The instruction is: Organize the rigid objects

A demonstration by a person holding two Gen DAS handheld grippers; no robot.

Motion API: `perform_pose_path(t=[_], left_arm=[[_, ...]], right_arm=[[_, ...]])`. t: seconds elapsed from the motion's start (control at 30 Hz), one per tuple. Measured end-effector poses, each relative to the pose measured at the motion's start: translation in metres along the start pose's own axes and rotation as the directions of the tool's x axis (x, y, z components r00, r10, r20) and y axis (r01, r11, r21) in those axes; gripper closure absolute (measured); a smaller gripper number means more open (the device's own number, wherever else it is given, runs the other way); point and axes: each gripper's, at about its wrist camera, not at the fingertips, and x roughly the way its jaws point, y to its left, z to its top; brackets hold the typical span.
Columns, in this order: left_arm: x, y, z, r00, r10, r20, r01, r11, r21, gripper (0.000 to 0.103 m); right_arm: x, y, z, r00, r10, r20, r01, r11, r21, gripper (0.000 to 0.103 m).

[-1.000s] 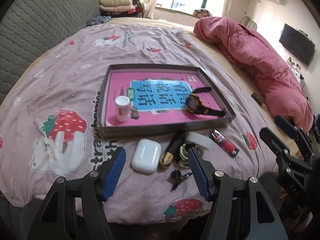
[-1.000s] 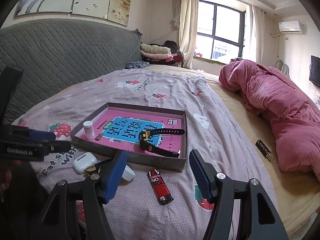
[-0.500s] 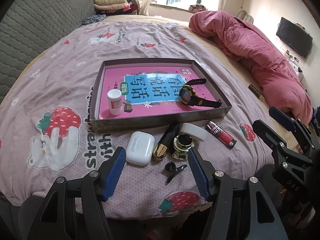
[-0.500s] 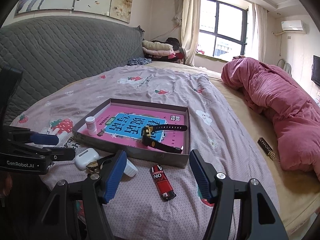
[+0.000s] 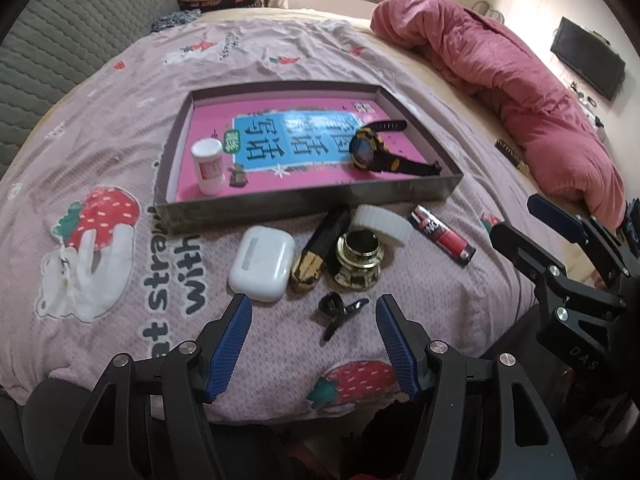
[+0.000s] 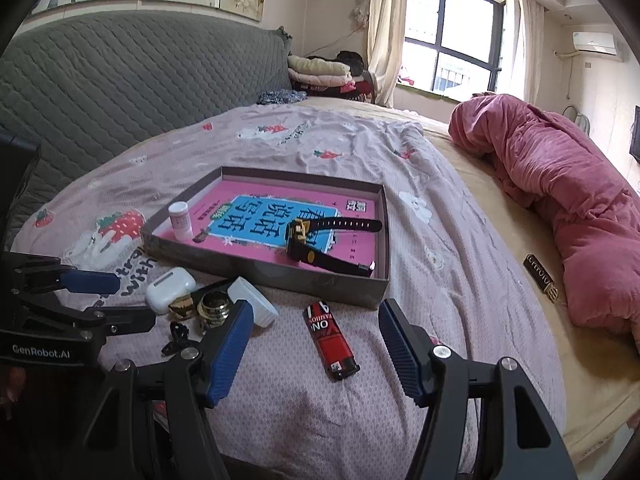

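Both tools stand spread and empty above the bed (image 5: 100, 152). The left tool (image 5: 312, 320) frames a black clip (image 5: 340, 310); the right tool (image 6: 316, 328) frames a red lighter (image 6: 330, 336). Earbud case (image 5: 262, 258) lies just before the tray (image 5: 304, 200), which holds a watch (image 5: 370, 152).

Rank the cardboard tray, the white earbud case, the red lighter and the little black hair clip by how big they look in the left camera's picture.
1. Cardboard tray, by far the largest.
2. White earbud case.
3. Red lighter: longer than the case but much thinner, so this placing is a close call.
4. Black hair clip, the smallest.
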Motion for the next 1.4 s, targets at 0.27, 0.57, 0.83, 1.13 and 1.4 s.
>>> perform_pose_path(t=[0.27, 0.57, 0.83, 1.13, 1.4], left_arm=[[0.014, -0.005, -0.007, 0.999, -0.007, -0.044, 0.008, 1.000, 0.016, 0.037], [0.028, -0.010, -0.012, 0.997, -0.010, -0.078, 0.014, 0.999, 0.044, 0.037], [0.042, -0.010, -0.016, 0.996, -0.006, -0.091, 0.011, 0.999, 0.049, 0.037], [0.053, -0.010, -0.012, 0.997, -0.027, -0.075, 0.032, 0.998, 0.059, 0.037], [0.061, -0.009, -0.010, 0.997, -0.040, -0.059, 0.043, 0.997, 0.061, 0.043]], right_arm=[[0.004, -0.001, -0.003, 1.000, -0.004, -0.017, 0.004, 1.000, -0.002, 0.038], [0.010, -0.003, -0.006, 0.999, 0.001, -0.046, -0.001, 1.000, 0.004, 0.038], [0.015, -0.004, -0.008, 0.998, 0.006, -0.067, -0.006, 1.000, 0.012, 0.038], [0.019, -0.007, -0.009, 0.997, 0.006, -0.075, -0.004, 1.000, 0.026, 0.038], [0.028, -0.006, -0.010, 0.996, 0.009, -0.086, -0.008, 1.000, 0.016, 0.038]])
